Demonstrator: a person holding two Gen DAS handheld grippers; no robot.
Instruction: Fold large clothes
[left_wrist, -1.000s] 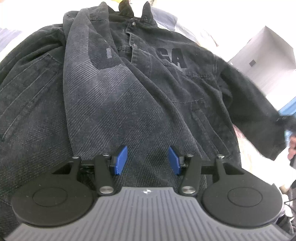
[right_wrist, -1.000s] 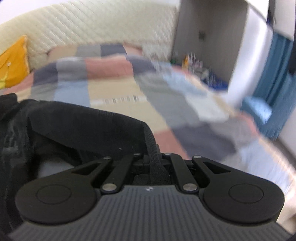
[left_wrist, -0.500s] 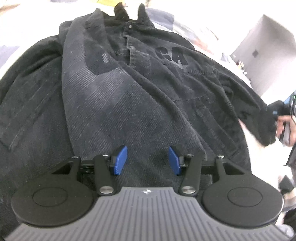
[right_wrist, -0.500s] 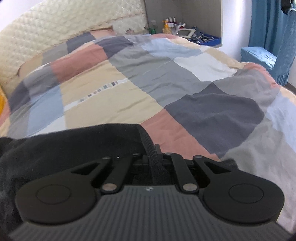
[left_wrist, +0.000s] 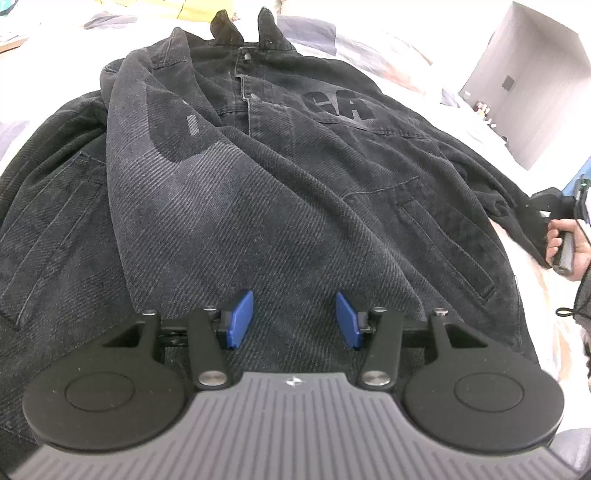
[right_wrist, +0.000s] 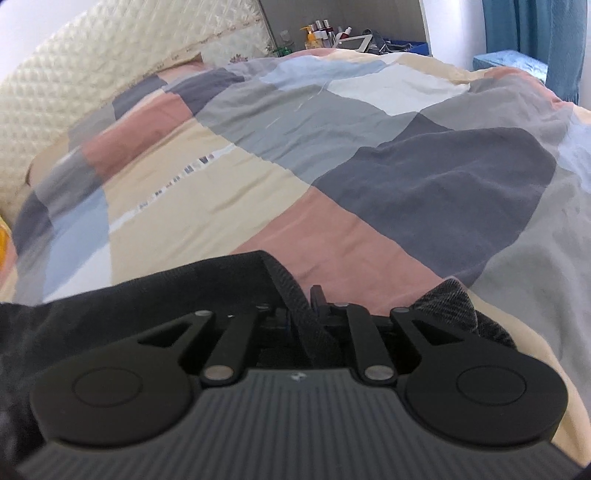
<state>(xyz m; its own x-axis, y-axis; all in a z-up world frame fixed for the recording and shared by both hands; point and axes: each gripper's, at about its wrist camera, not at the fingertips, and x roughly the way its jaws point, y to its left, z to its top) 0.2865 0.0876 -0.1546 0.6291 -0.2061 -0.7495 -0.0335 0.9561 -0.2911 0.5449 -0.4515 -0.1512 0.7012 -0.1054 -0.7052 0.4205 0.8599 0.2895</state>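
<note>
My right gripper (right_wrist: 303, 306) just easing open around jacket (left_wrist: 295, 177) cuff (laid out for folding), bed's (right_wrist: 369, 155) near edge; left gripper (left_wrist: 294, 319) hovers open, empty.

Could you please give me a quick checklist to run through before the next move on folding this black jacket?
1. Jacket lying on the bed, front up, collar at the far end: ok.
2. Nearer sleeve already folded across the body: ok.
3. Left tongs open and empty above the hem: ok.
4. Right tongs: the jaws have just been opening, with the cuff edge between them; fully released: cannot tell.
5. Other sleeve stretched out toward the right tongs, not yet folded in: not ok.
6. Patchwork quilt around the jacket free of other items: ok in view.
</note>
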